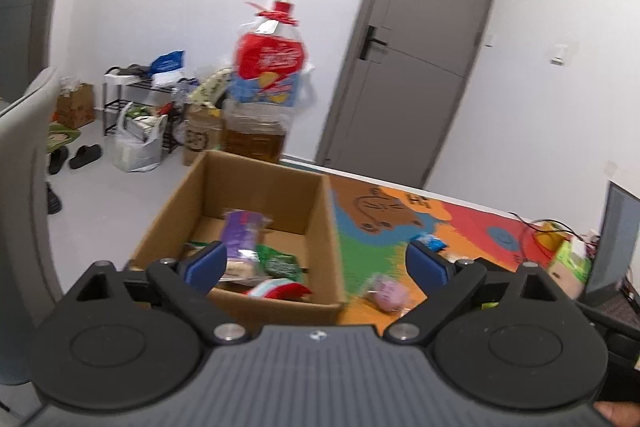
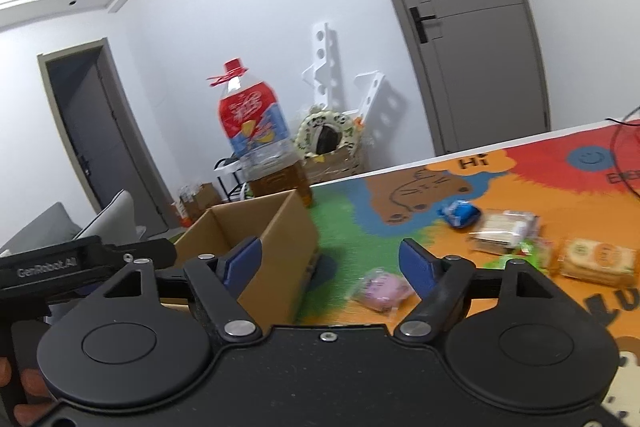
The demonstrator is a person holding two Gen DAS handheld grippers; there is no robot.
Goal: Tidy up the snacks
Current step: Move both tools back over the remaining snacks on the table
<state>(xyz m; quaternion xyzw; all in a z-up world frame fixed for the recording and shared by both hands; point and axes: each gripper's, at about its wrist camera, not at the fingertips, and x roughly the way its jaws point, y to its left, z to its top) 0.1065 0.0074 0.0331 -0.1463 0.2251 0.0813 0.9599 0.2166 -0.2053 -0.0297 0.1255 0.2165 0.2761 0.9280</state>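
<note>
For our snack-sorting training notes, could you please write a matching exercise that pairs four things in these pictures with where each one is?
Things:
1. purple wrapped snack packet
2. pink wrapped snack
3. blue wrapped snack
4. large clear oil bottle with red cap

Places:
A. on the colourful mat, just right of the box
B. beyond the box's far side
C. inside the open brown cardboard box
D. on the mat, near the brown cat drawing

Pairs: 1-C, 2-A, 3-D, 4-B
</note>
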